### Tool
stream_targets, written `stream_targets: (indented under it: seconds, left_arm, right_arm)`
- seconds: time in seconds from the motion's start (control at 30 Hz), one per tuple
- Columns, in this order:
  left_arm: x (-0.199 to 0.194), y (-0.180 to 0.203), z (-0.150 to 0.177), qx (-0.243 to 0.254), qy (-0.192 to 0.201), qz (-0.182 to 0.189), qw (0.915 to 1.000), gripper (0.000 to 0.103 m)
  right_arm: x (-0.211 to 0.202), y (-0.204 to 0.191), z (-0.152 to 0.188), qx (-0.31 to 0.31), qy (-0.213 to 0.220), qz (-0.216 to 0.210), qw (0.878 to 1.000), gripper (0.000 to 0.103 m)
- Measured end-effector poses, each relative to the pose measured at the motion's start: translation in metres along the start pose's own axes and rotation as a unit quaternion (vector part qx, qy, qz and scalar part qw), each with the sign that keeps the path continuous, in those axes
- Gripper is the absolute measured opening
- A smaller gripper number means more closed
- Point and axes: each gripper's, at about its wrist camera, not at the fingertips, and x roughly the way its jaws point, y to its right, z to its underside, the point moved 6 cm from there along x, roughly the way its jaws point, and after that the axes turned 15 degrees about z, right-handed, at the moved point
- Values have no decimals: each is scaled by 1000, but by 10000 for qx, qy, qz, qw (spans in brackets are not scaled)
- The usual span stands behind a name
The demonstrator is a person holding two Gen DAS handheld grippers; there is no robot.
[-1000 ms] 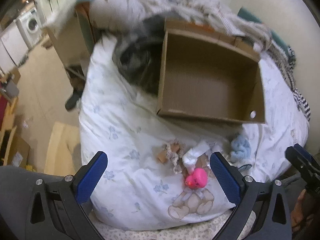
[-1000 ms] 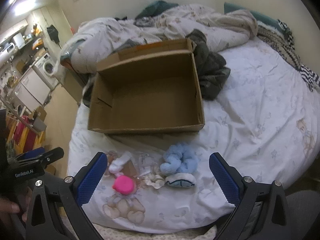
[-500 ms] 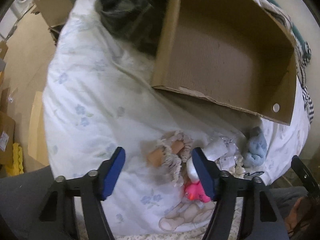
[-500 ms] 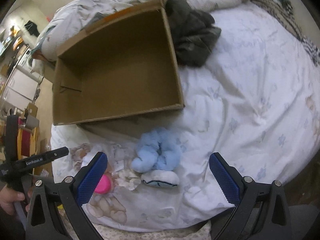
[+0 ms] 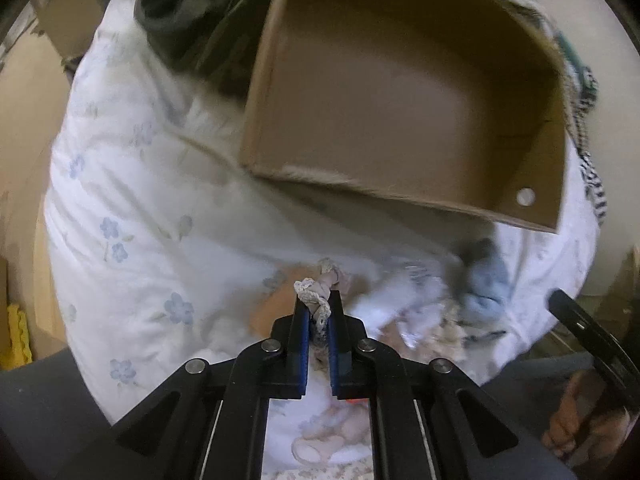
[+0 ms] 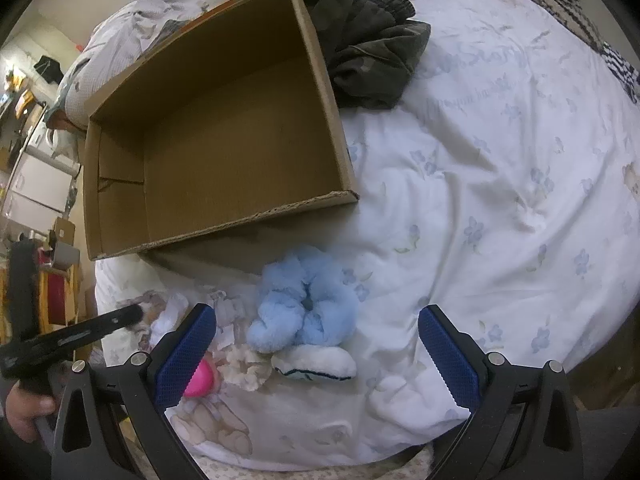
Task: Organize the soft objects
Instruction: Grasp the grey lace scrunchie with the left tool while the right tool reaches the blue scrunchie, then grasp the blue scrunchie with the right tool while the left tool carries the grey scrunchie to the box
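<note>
**Left fingers pinch the lace scrunchie; box waits empty**

Your left gripper has its fingers closed almost together on a lace scrunchie, gripping it by one bunched end so the rest pokes out past the tips. It sits just above the pile at the near edge of the bed, likely ready to lift toward the box.

The box lies open and empty just beyond the pile, its mouth facing you, so each item needs only a short carry.

Your right gripper hovers with fingers spread wide and holds nothing. Between them lie the blue scrunchie, a white pad touching its near side, a cream scrunchie and a pink toy partly behind the left finger. That wide stance suits the bulky blue one, probably your next pick.
</note>
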Motion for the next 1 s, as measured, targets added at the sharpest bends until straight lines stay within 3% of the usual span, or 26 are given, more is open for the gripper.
stream_targets:
  seconds: [0.23, 0.3, 0.4, 0.53, 0.67, 0.77, 0.8, 0.83, 0.9, 1.0]
  left_arm:
    - [-57, 24, 8, 455, 334, -39, 9984, 7]
    - [-68, 25, 8, 592, 321, -105, 9977, 7]
    - [-61, 16, 15, 648, 403, -269, 9967, 7]
    - [-50, 5, 18, 375, 472, -161, 9980, 7]
    - [-50, 10, 17, 471, 603, -251, 9968, 7]
    - [-52, 10, 16, 534, 686, -331, 9957, 7]
    - [-52, 10, 16, 531, 683, -329, 9957, 7]
    - [-51, 9, 16, 522, 672, -321, 9959, 7]
    - [-50, 9, 17, 510, 656, -312, 9961, 7]
    - [-51, 8, 17, 525, 694, -337, 9956, 7]
  right_arm:
    - [7, 5, 2, 225, -224, -107, 9994, 103]
    - [16, 3, 6, 302, -585, -327, 9973, 103]
    - [27, -5, 11, 249, -894, -459, 9946, 95]
    - [42, -15, 12, 93, -1063, -304, 9938, 95]
    - [60, -24, 13, -33, -1201, -142, 9927, 94]
    - [70, -34, 17, -43, -1349, -267, 9905, 80]
    - [72, -34, 17, -80, -1329, -221, 9908, 68]
    - [73, -33, 17, -111, -1260, -147, 9919, 54]
    - [69, -33, 15, -107, -1132, -164, 9934, 40]
    - [53, -31, 12, -63, -861, -251, 9959, 25]
